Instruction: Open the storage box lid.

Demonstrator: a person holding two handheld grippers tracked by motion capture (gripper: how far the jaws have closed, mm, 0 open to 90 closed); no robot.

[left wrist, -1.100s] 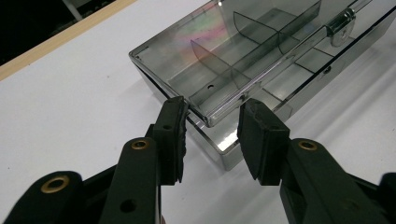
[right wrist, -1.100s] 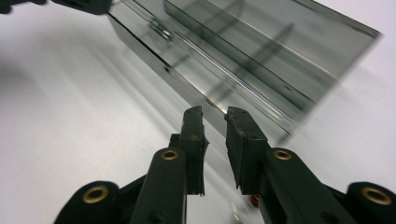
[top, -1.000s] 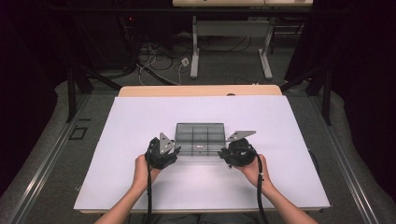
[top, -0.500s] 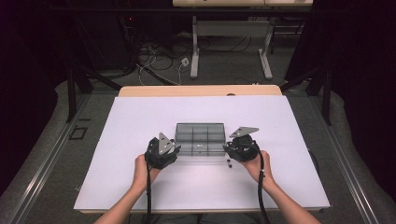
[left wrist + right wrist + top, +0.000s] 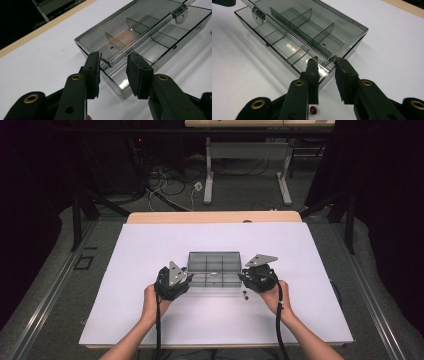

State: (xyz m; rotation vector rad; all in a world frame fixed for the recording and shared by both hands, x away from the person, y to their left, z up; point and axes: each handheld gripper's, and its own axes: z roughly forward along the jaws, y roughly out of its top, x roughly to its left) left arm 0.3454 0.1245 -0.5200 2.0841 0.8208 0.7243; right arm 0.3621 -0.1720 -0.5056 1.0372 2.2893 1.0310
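A person seated at a white table (image 5: pixel 150 250) is working two hand-held grippers at either end of a clear plastic compartment box (image 5: pixel 214 268), which is sitting near the middle of the table, just ahead of both hands. The left gripper (image 5: pixel 183 279) is pressing in at the box's left end; in the left gripper view its jaws are standing apart, straddling a corner of the hinged lid (image 5: pixel 130 30), with the fingertips (image 5: pixel 93 65) beside the lid's edge and not clamped on it. The right gripper (image 5: pixel 246 277) is meeting the box's right end in the same way: in the right gripper view its jaws are parted, one on each side of the lid's (image 5: pixel 317 25) near corner, where the lid is sitting slightly raised above the tray (whether either tip is actually touching the plastic cannot be told). Inner dividers (image 5: pixel 299 18) are showing through the smoky lid. Two small dark items (image 5: pixel 245 295) are lying on the table just in front of the box near the right gripper; one is appearing as a small red bead (image 5: pixel 312 109) below that gripper's jaws.
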